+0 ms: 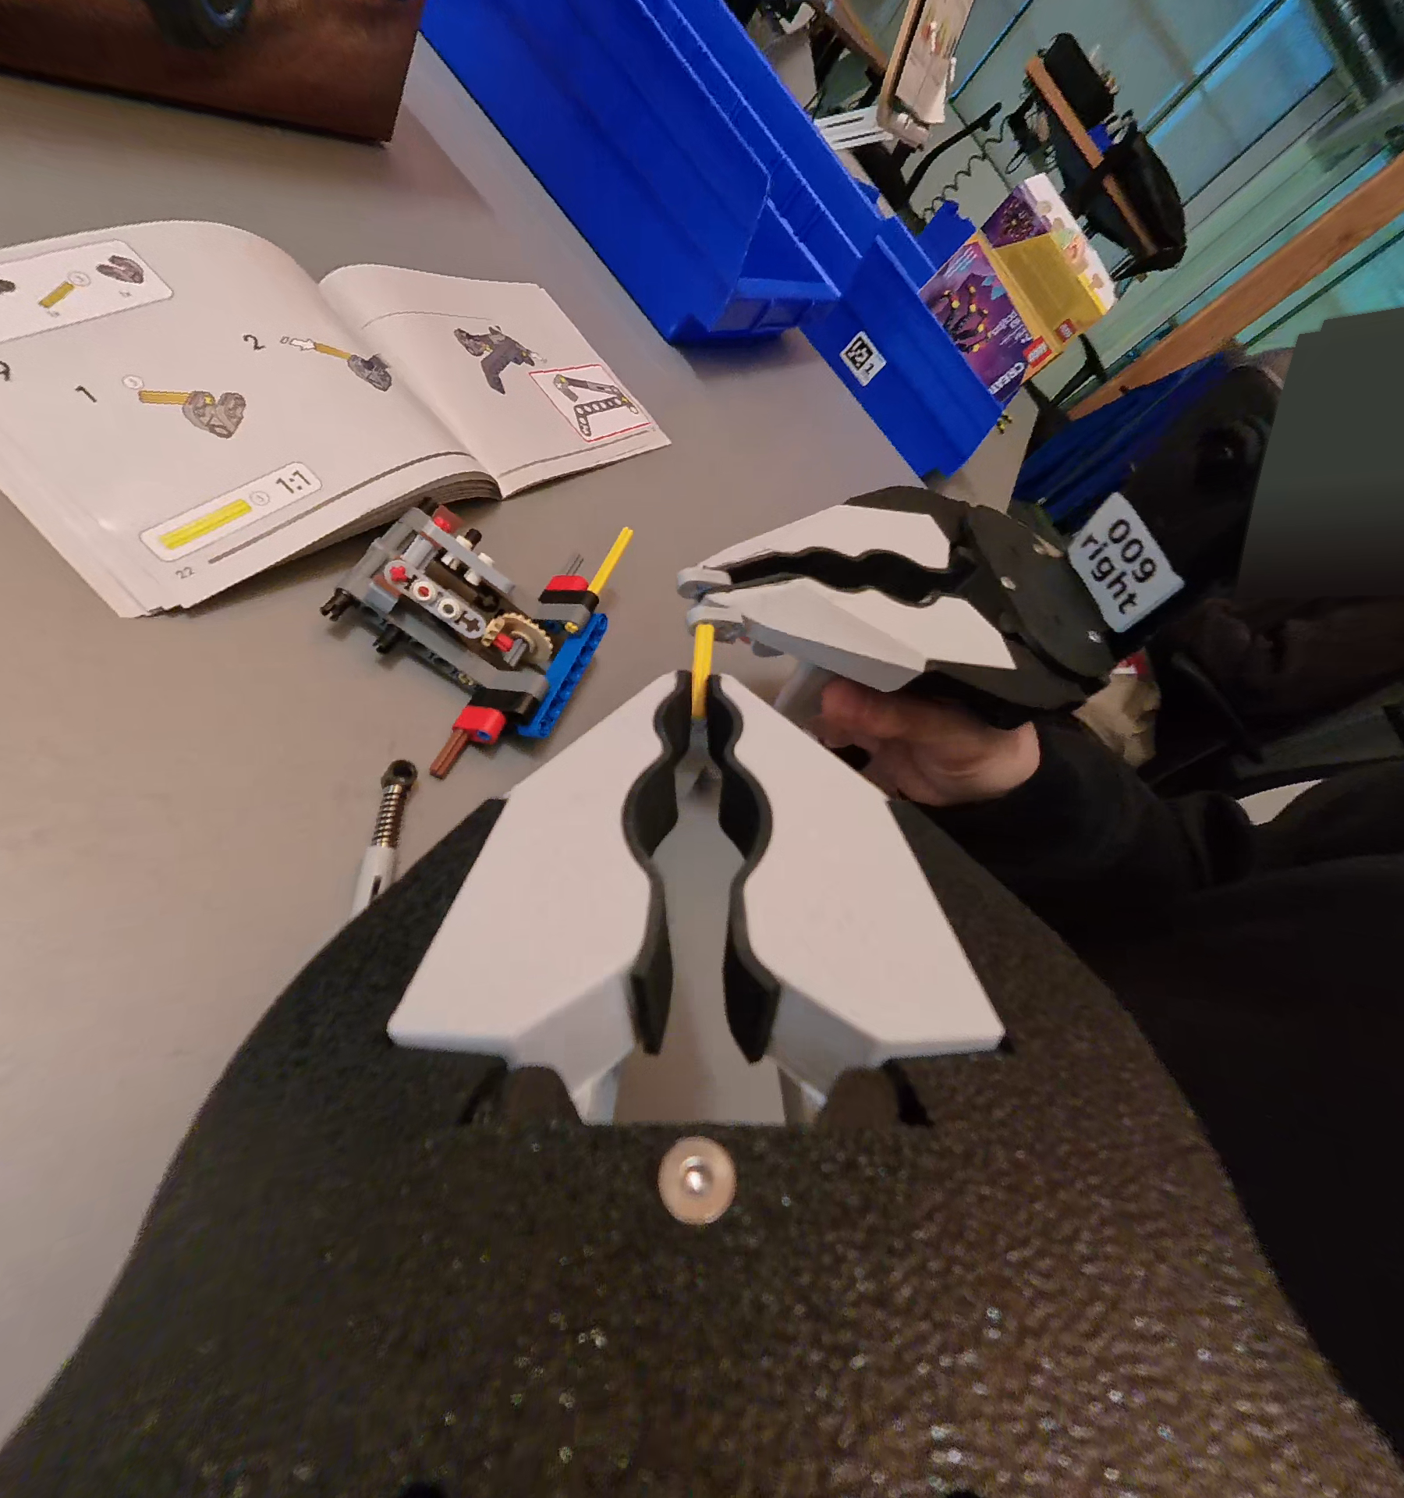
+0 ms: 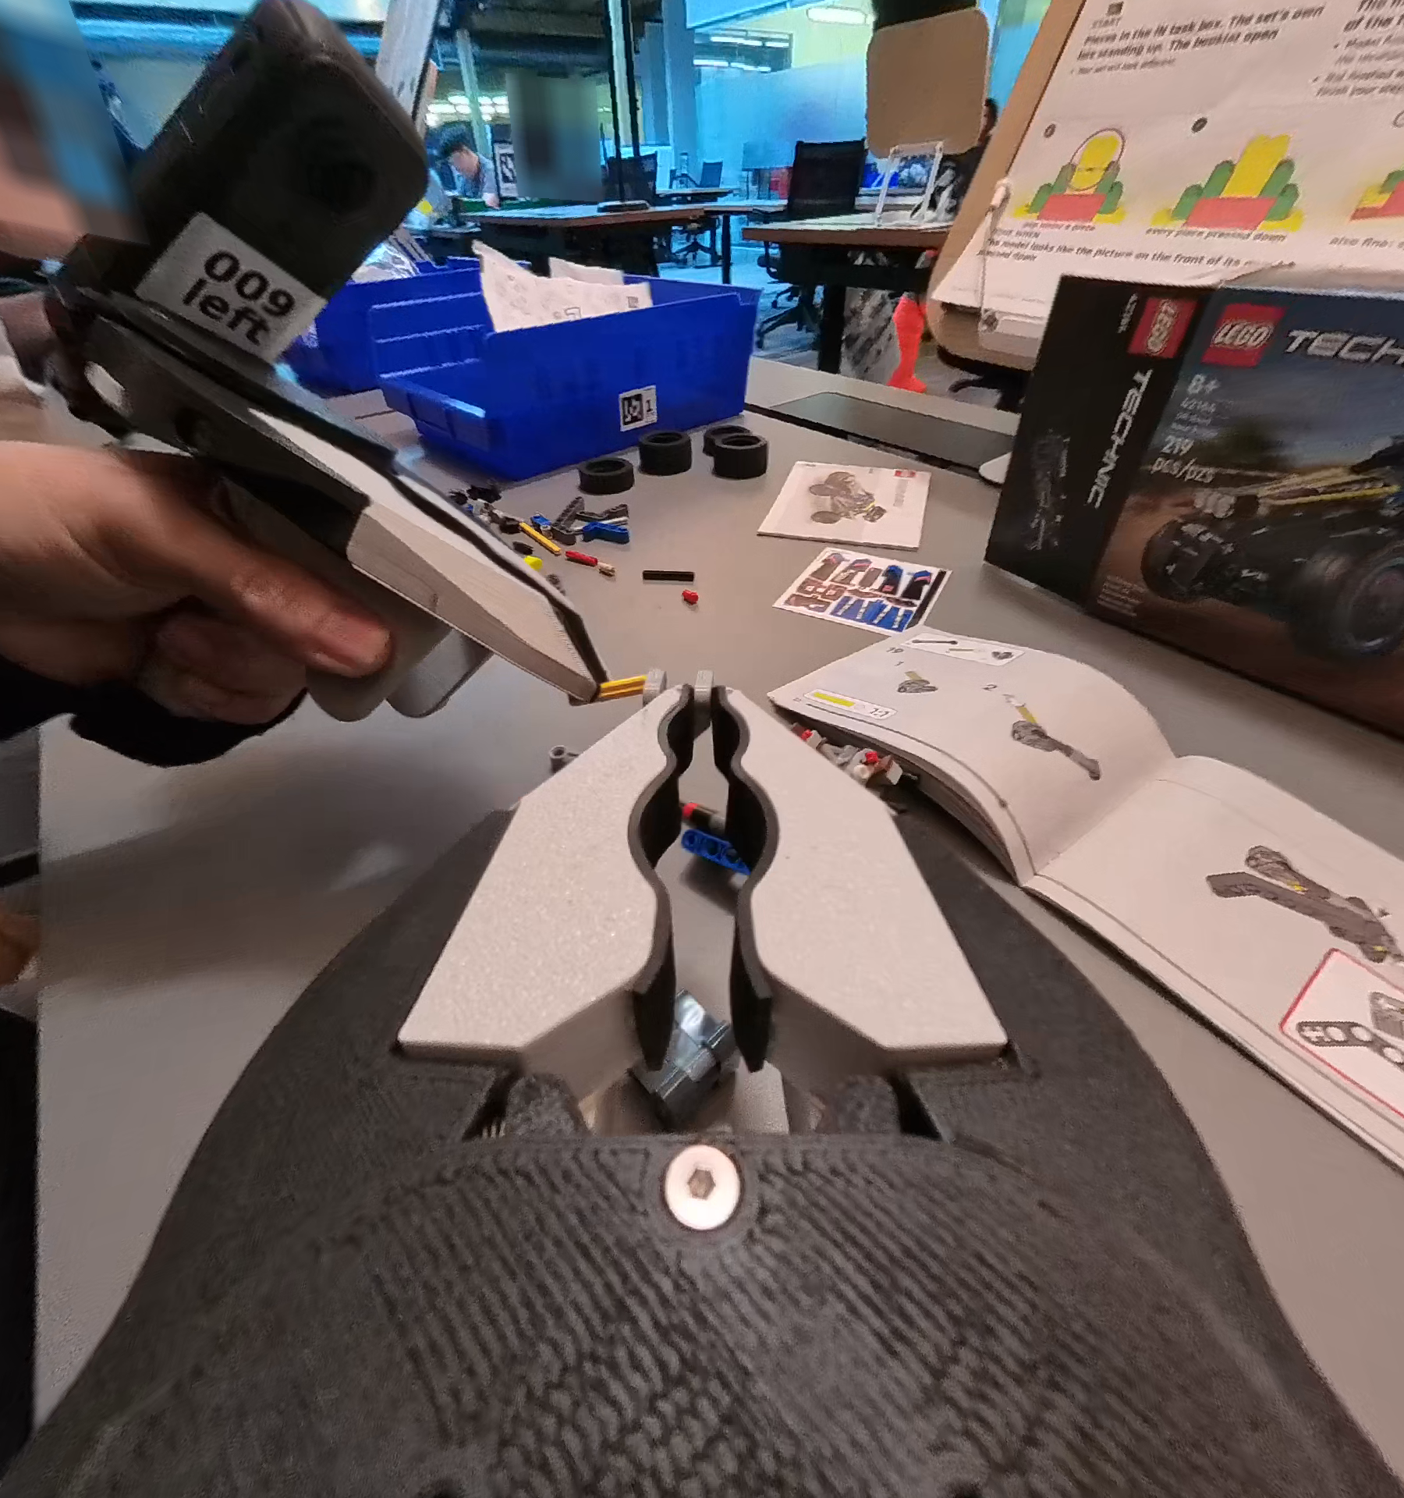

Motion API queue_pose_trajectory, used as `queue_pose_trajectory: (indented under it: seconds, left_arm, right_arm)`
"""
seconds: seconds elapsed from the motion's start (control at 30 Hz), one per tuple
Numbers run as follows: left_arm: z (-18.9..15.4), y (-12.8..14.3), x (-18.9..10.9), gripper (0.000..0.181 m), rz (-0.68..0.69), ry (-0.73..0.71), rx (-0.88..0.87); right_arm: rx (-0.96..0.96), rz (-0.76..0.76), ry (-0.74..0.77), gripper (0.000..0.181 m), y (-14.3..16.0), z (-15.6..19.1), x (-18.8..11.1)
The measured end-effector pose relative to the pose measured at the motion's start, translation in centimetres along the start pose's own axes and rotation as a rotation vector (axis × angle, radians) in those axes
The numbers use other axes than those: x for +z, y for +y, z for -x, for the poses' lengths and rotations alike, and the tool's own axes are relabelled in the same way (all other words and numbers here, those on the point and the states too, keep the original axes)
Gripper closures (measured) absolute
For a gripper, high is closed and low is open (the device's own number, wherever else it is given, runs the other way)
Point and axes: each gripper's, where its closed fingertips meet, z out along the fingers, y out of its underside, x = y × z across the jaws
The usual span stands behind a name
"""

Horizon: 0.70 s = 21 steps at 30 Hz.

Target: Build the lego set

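Yellow plastic axle rod (image 1: 702,669) sits pinched in your left gripper (image 1: 697,689), above the grey worktop (image 1: 196,811). Your right gripper (image 2: 697,695) clamps a pale grey connector piece (image 1: 703,585) meeting the rod's far end. Half-built grey-and-blue model (image 1: 472,624) lies beside the open instruction booklet (image 1: 277,405).

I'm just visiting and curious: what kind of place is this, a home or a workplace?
Probably a shared workspace or lab, not a home: rows of desks with office chairs stretch behind, and blue parts bins stand on the grey table.
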Motion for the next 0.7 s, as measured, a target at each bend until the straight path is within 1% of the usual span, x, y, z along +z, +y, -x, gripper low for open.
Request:
queue_pose_trajectory:
  seconds: [0.13, 0.23, 0.3, 0.4, 0.47, 0.5, 0.53, 0.57, 0.6, 0.63, 0.67, 0.7]
  left_arm:
    - [0.6, 0.3, 0.0, 0.18, 0.027, -0.082, 0.074]
    - [1.2, 0.5, 0.1, 0.18, 0.067, -0.201, 0.23]
    - [1.3, 0.4, 0.1, 0.18, 0.078, -0.271, 0.335]
    - [1.1, 0.0, 0.0, 0.18, 0.073, -0.318, 0.413]
    - [0.7, -0.5, 0.0, 0.18, 0.045, -0.288, 0.408]
    - [-0.3, -1.2, 0.1, 0.181, -0.014, -0.227, 0.377]
    - [-0.9, -1.7, 0.3, 0.181, -0.044, -0.184, 0.332]
    - [-0.1, -1.5, 0.4, 0.181, -0.001, -0.231, 0.348]
    - [1.0, -1.6, -0.1, 0.181, 0.024, -0.316, 0.414]
    - [1.3, -2.3, -0.8, 0.181, -0.01, -0.341, 0.442]
    - [1.4, -2.6, -1.3, 0.181, -0.036, -0.331, 0.424]
    - [2.2, -2.5, -1.8, 0.181, -0.045, -0.35, 0.409]
  right_arm:
    - [-0.142, 0.032, 0.066, 0.18, 0.4, -0.1, 0.2]
    - [-0.244, 0.061, 0.116, 0.18, 0.8, -0.1, 0.4]
    - [-0.279, 0.066, 0.145, 0.179, 0.7, -0.2, 0.4]
    - [-0.293, 0.062, 0.158, 0.18, 0.5, -0.2, 0.4]
    - [-0.326, 0.059, 0.123, 0.18, 0.8, 0.1, 0.5]
    - [-0.335, 0.08, -0.022, 0.179, 1.5, 2.2, 0.9]
    - [-0.335, 0.096, -0.099, 0.179, 1.8, 4.2, 1.3]
    - [-0.333, 0.052, -0.023, 0.18, 1.0, 4.3, 1.5]
    - [-0.335, 0.025, 0.091, 0.18, 0.1, 3.3, 1.4]
    - [-0.338, 0.041, 0.157, 0.18, -0.1, 2.1, 1.1]
    - [-0.309, 0.091, 0.195, 0.18, 0.5, 0.6, 1.0]
    - [-0.265, 0.143, 0.229, 0.18, 1.4, -1.1, 0.9]
